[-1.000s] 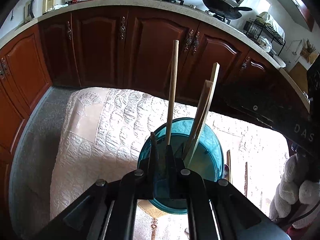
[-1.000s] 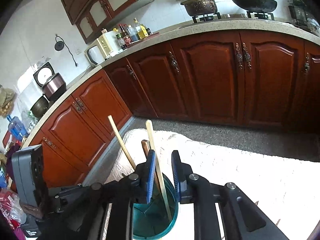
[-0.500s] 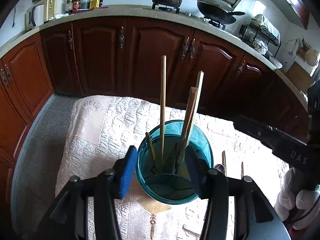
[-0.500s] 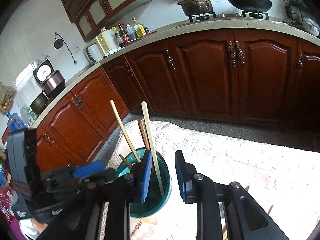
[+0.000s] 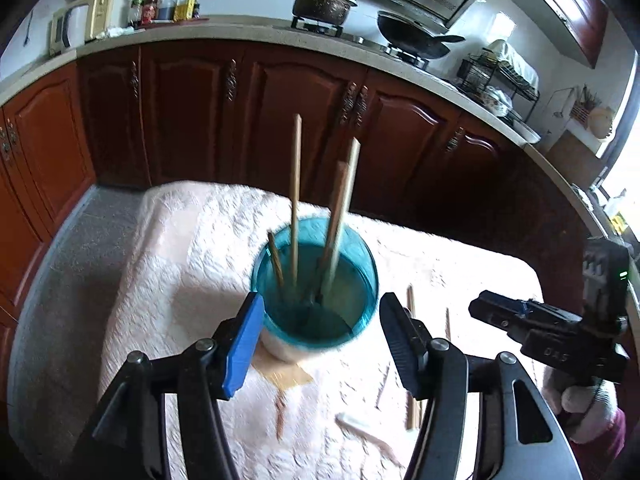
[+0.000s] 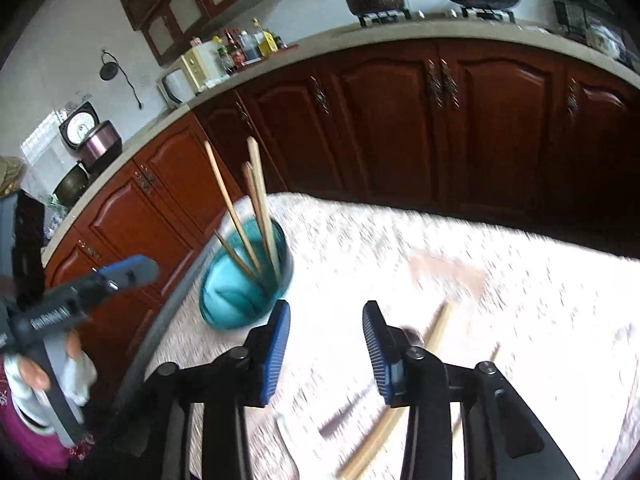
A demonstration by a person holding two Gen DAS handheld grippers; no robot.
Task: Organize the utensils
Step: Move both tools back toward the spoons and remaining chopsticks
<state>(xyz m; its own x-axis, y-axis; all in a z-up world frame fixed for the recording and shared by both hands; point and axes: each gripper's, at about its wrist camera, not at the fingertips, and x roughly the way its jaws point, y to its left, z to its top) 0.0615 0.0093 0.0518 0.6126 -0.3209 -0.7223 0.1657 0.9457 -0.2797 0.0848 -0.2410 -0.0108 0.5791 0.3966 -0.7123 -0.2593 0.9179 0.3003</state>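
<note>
The left gripper has its jaws spread wide; they have just been opening, and nothing is pressed between them. The blue cup stands just beyond its fingertips, in line with the gap, but the pads do not touch it. The right gripper is also apart, less wide; its jaws have just been opening too, and only bright cloth shows between them. In the right wrist view the cup stands to the left of this gripper and a little further away. The cup stands upright on a white quilted cloth that covers the table. Inside it stand several wooden chopsticks, which lean against the rim and rise well above it. More utensils lie loose on the cloth to the right of the cup: a wooden stick just beside the right gripper's right finger, and thin sticks near the left gripper's right finger. This part is blurred, so I cannot tell what each one is. Behind the table run dark red kitchen cabinets under a pale counter.
</note>
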